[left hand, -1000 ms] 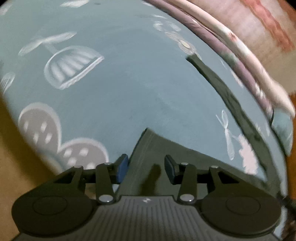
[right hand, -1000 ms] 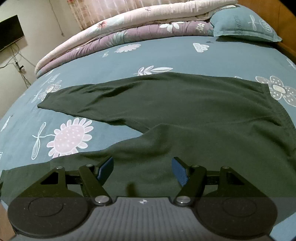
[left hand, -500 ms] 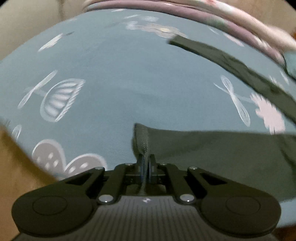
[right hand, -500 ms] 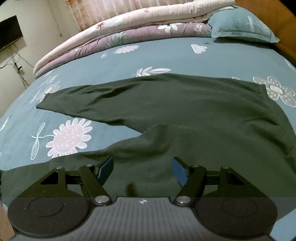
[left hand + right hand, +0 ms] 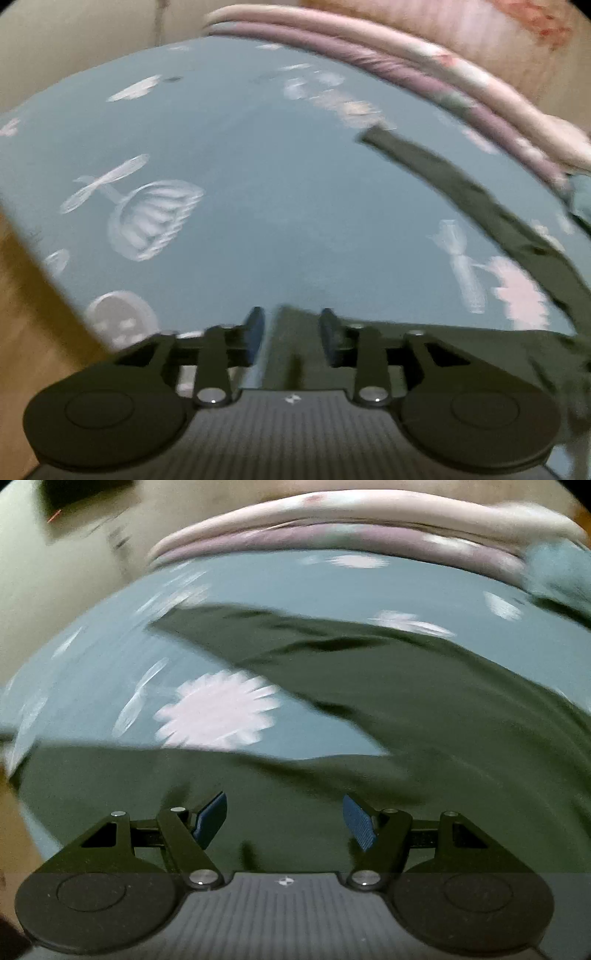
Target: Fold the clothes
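A dark green long-sleeved garment point(image 5: 424, 701) lies spread flat on a blue-grey flowered bed sheet point(image 5: 258, 166). In the left wrist view my left gripper point(image 5: 291, 332) is open, its fingers on either side of the near sleeve's cuff end point(image 5: 295, 339), which lies flat below. The far sleeve point(image 5: 461, 192) runs diagonally at the right. In the right wrist view my right gripper point(image 5: 284, 816) is open and empty just above the near sleeve point(image 5: 184, 775). Both views are motion-blurred.
A rolled pink and purple quilt point(image 5: 351, 528) lies along the far side of the bed, also in the left wrist view point(image 5: 424, 85). A blue pillow point(image 5: 557, 572) is at the far right. The bed edge and wooden floor point(image 5: 22, 314) are at the left.
My left gripper, shut on the sleeve cuff half a second ago, has opened and the cuff lies flat. My right gripper has swung left along the near sleeve, still open.
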`<action>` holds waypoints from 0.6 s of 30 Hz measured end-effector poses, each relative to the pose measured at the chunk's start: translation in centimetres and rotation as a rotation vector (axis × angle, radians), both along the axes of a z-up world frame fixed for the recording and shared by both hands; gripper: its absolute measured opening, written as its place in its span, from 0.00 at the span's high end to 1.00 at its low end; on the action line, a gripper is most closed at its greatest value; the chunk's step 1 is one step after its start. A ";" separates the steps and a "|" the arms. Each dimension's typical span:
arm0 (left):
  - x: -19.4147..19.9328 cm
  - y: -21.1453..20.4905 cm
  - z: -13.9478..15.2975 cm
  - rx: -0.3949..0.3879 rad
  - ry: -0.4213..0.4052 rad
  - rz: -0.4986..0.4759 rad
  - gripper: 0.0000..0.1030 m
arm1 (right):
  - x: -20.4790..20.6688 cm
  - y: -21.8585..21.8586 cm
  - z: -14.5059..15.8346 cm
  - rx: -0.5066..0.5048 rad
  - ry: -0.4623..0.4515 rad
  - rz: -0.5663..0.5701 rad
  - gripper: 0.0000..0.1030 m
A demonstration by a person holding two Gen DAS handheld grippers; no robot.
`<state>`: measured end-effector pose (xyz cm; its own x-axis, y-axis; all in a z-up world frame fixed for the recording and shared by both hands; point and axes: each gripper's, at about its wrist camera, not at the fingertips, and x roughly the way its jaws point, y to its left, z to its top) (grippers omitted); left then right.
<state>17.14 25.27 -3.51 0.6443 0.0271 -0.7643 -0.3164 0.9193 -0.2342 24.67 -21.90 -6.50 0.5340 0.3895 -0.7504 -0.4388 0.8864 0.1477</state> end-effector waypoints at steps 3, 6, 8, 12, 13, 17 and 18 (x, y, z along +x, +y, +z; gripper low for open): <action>1.2 -2.8 -1.1 -0.048 -0.002 -0.127 0.44 | 0.4 3.1 -0.9 -0.037 0.006 0.109 0.28; 1.8 -3.7 -3.7 -0.061 0.047 -0.148 0.43 | 1.4 4.4 -2.2 -0.041 0.014 0.109 0.28; 1.3 -2.7 -5.0 -0.062 0.024 -0.118 0.43 | 2.2 4.4 -2.8 -0.027 0.026 0.083 0.27; 2.0 0.3 -5.2 -0.086 -0.022 -0.023 0.43 | 3.7 4.4 -3.7 0.005 0.046 0.029 0.21; 2.3 0.6 -5.0 -0.082 -0.022 -0.015 0.43 | 3.9 4.4 -3.7 0.008 0.047 0.024 0.20; 2.6 1.3 -3.4 -0.058 -0.032 -0.012 0.43 | 4.0 4.7 -3.2 -0.018 0.041 0.016 0.20; 2.2 1.0 -3.1 -0.063 -0.036 -0.035 0.42 | 3.6 4.6 -2.9 -0.025 0.036 0.024 0.19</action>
<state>19.38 26.25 -6.59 0.6710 -0.0433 -0.7402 -0.2748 0.9127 -0.3025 28.26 -17.30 -9.40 0.4969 0.3832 -0.7786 -0.4551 0.8790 0.1421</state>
